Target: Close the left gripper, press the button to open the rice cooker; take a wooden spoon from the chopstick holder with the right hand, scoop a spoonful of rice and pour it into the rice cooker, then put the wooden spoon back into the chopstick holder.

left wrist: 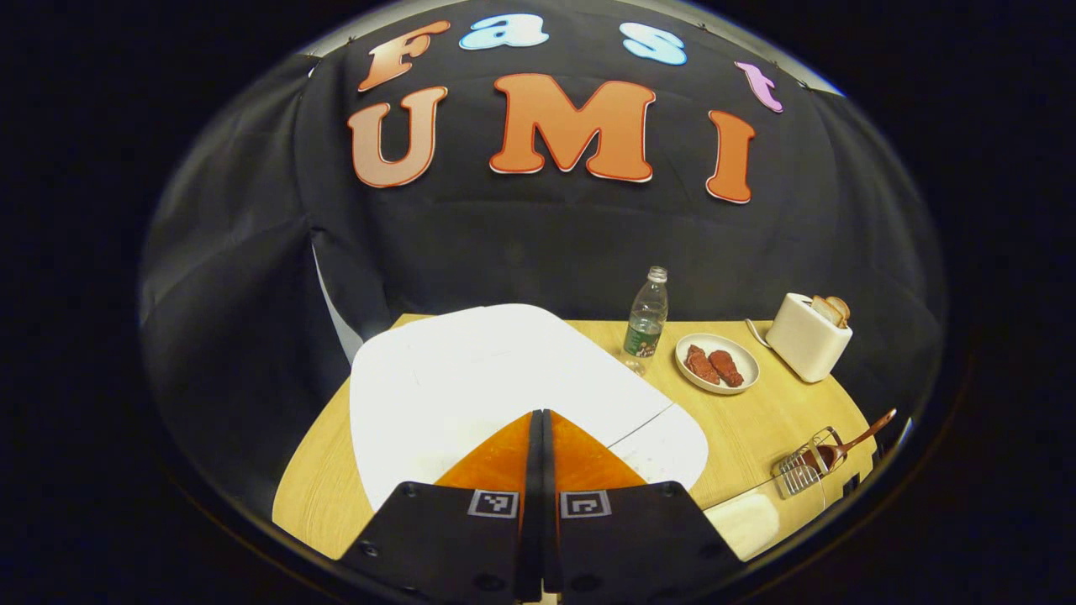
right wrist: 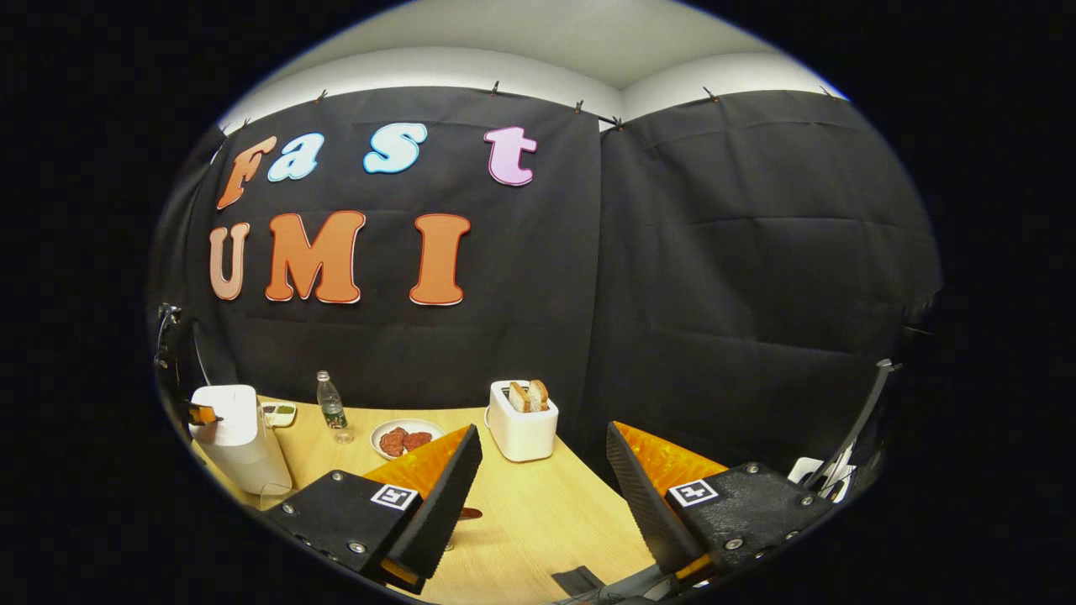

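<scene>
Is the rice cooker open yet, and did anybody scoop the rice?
Not yet. Done: the left gripper has its fingers shut, poised over the white rice cooker, whose lid looks closed. In hand: pressing the button, though I cannot tell if it touches. Left: the right gripper is open and holds nothing; the wooden spoon sits in the chopstick holder, so scooping, pouring and returning remain.

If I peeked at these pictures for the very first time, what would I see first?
Probably the big white rice cooker, filling the middle of the left gripper view, with the shut left gripper right over its lid. Next, the white toaster with bread poking out, at the table's back by the black wall, and the plate of red pieces beside a water bottle.
</scene>
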{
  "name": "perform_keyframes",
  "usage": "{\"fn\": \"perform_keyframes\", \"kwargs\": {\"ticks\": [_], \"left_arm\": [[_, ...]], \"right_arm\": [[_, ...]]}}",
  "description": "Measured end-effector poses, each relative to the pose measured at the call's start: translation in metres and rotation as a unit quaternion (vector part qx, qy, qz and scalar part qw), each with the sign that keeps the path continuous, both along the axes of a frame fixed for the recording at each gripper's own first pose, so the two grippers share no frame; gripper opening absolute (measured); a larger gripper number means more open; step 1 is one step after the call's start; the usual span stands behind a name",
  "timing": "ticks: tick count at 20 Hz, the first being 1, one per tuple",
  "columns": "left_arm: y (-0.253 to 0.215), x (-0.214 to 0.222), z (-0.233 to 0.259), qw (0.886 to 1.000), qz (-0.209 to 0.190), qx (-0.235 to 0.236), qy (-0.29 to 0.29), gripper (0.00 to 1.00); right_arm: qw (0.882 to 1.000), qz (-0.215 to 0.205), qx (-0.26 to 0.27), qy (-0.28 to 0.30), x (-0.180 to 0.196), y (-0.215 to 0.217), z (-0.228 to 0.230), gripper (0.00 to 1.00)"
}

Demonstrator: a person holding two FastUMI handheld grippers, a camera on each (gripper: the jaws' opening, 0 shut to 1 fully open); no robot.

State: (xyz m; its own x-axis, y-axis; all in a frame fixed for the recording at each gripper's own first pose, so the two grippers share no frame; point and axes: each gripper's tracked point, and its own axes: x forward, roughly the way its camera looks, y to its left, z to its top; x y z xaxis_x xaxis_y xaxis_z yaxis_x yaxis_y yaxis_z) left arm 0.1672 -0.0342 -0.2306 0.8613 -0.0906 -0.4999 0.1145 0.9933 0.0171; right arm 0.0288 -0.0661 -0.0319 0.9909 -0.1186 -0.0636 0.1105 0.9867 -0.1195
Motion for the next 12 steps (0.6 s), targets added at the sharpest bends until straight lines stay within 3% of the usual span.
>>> {"fn": "perform_keyframes", "kwargs": {"ticks": [1,3,7,9,12], "left_arm": [[0.001,0.006,0.004,1.000,-0.003,-0.001,-0.011,0.05],[0.001,0.004,-0.012,1.000,0.001,-0.005,0.018,0.05],[0.002,0.005,-0.002,1.000,0.000,0.019,-0.004,0.05],[0.001,-0.005,0.007,1.000,0.012,0.006,0.007,0.05],[0.004,-0.010,0.067,0.998,0.026,0.000,-0.052,0.05]], "right_arm": [[1.000,0.000,-0.001,0.002,0.000,0.001,-0.002,0.93],[1.000,0.003,-0.002,0.007,-0.001,0.004,-0.005,0.93],[1.000,0.011,-0.007,0.009,-0.002,0.011,-0.006,0.93],[1.000,0.013,-0.002,0.003,-0.003,0.012,-0.004,0.93],[1.000,0.012,0.010,-0.004,-0.003,0.010,-0.003,0.93]]}}
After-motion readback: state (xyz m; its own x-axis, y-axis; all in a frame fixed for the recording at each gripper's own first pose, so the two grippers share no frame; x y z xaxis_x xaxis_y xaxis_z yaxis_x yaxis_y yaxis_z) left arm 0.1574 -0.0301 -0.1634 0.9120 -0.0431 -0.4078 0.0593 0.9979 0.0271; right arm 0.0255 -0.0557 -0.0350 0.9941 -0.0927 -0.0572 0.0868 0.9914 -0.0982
